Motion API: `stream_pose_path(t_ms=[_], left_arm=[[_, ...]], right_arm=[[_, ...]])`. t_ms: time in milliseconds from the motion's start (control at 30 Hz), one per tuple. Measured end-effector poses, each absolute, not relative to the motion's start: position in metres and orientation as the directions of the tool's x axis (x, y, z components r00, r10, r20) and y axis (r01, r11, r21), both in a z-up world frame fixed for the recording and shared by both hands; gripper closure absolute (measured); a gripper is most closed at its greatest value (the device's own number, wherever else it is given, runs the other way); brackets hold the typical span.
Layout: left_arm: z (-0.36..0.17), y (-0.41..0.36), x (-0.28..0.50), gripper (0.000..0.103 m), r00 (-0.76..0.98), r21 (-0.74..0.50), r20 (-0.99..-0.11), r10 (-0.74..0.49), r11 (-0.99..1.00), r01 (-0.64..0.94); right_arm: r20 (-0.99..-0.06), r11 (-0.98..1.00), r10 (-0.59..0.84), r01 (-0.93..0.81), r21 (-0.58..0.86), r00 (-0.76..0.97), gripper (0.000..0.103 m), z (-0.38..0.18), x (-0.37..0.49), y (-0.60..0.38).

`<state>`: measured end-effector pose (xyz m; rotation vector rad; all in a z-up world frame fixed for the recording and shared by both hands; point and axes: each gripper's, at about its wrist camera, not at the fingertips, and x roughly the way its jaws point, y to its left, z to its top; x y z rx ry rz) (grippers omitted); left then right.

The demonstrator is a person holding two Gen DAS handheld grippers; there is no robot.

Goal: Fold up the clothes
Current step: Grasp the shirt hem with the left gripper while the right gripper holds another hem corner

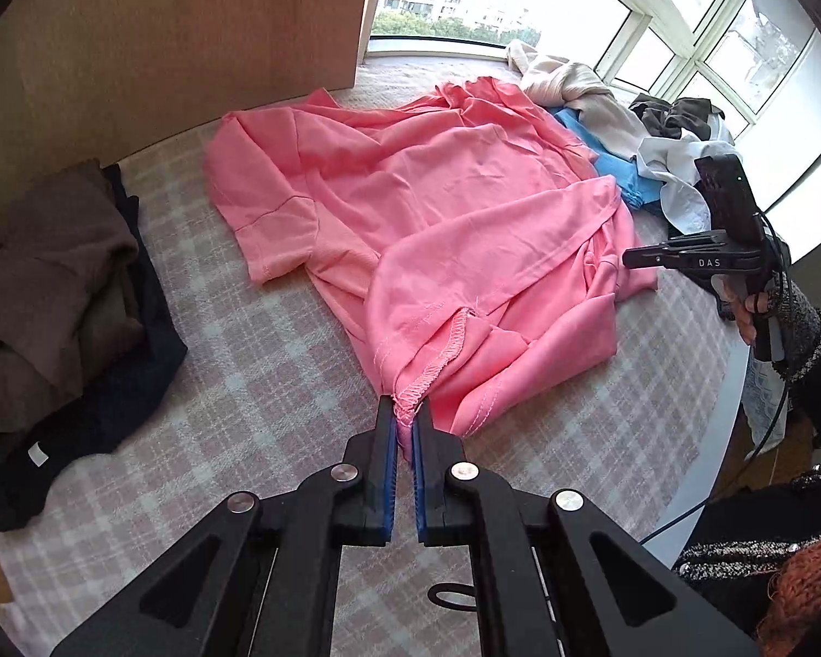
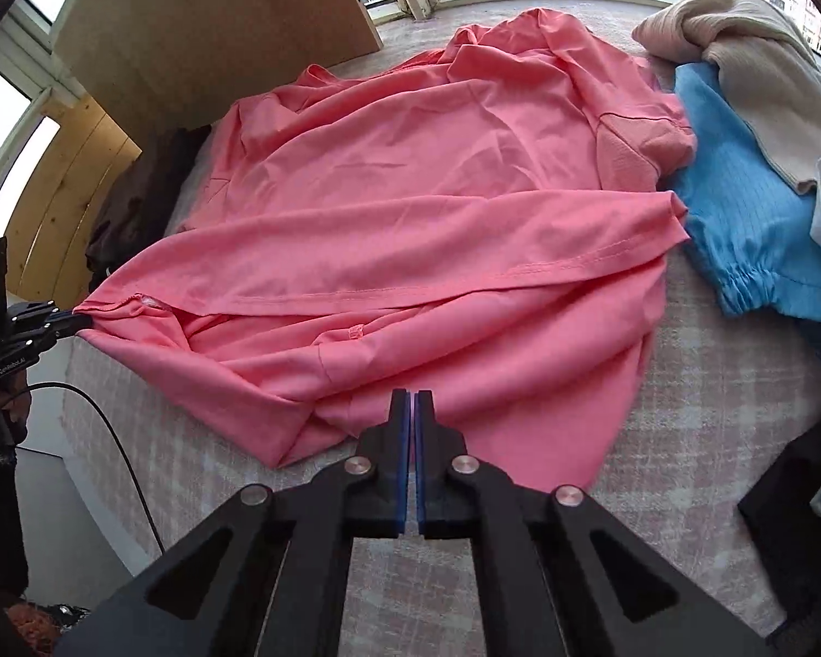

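Currently the pink shirt (image 1: 427,230) lies crumpled on the bed (image 1: 257,383), spread from the centre toward 12 o'clock in both wrist views, with its lower hem doubled over on itself. The left gripper (image 1: 404,416) has its jaws clenched on a bunched hem corner showing the overlock stitching. The right gripper (image 2: 412,410) has its jaws pressed together over the near edge of the shirt at 6 o'clock in its own view; whether cloth is actually caught between them cannot be told.

Risks from this position:

1. Uneven grip. The left jaws hold several gathered layers, not a single edge. Lifting is likely to drag the folded-over flap along and leave a twisted hem.
2. Empty right grip. If the right jaws closed on nothing, only one corner would rise, and the shirt would swing and bunch toward 9 o'clock in the right wrist view.
3. Snagging neighbours. The blue garment (image 2: 750,208) touches the shirt's sleeve at 3 o'clock in the right wrist view, with the beige sweater (image 2: 750,44) lying over it. A wide pull may carry either one along.
4. Crowding. The dark folded clothes (image 1: 65,306) at 9 o'clock in the left wrist view limit room for laying the shirt flat.
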<state>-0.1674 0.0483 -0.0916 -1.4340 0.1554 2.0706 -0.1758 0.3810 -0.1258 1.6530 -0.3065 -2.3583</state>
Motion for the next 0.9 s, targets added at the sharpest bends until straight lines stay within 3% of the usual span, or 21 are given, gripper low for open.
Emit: stream_pose_path(t_ms=[67,133,200,300,333,367,400,733,900], left_arm=[[-0.091,0.045,-0.161,0.099,-0.224,-0.246,-0.881,0.417,-0.807,-0.538],[-0.091,0.046,-0.154,0.099,-0.21,-0.264,-0.878,0.43,-0.801,-0.538],[-0.093,0.049,-0.147,0.099,-0.198,-0.272,-0.878,0.435,-0.795,-0.543],[-0.093,0.055,-0.139,0.099,-0.195,-0.269,-0.879,0.435,-0.79,-0.55],[-0.093,0.056,-0.137,0.099,-0.195,-0.269,-0.879,0.436,-0.789,-0.552],[-0.092,0.057,-0.135,0.099,-0.198,-0.264,-0.88,0.432,-0.79,-0.553],[-0.091,0.056,-0.135,0.099,-0.205,-0.254,-0.882,0.425,-0.795,-0.551],[-0.047,0.025,-0.119,0.099,-0.299,-0.228,-0.854,0.427,-0.822,-0.522],[-0.045,0.023,-0.089,0.099,-0.281,-0.21,-0.873,0.398,-0.827,-0.521]], right_arm=[[-0.892,-0.957,-0.285,0.057,0.283,-0.35,0.095,-0.118,-0.171,0.387],[-0.898,-0.963,-0.255,0.01,0.27,-0.36,0.059,-0.119,-0.179,0.386],[-0.885,-0.946,-0.289,-0.031,0.322,-0.365,0.049,-0.126,-0.191,0.386],[-0.892,-0.938,-0.302,-0.063,0.341,-0.335,0.049,-0.146,-0.213,0.378],[-0.897,-0.942,-0.299,-0.051,0.332,-0.325,0.055,-0.152,-0.218,0.373],[-0.903,-0.949,-0.291,-0.02,0.313,-0.317,0.067,-0.156,-0.219,0.367],[-0.909,-0.954,-0.285,0.002,0.298,-0.305,0.1,-0.159,-0.219,0.363],[-0.861,-0.949,-0.315,0.101,0.3,-0.399,0.1,-0.053,-0.096,0.412],[-0.924,-0.953,-0.302,0.066,0.295,-0.234,0.098,-0.082,-0.039,0.414]])
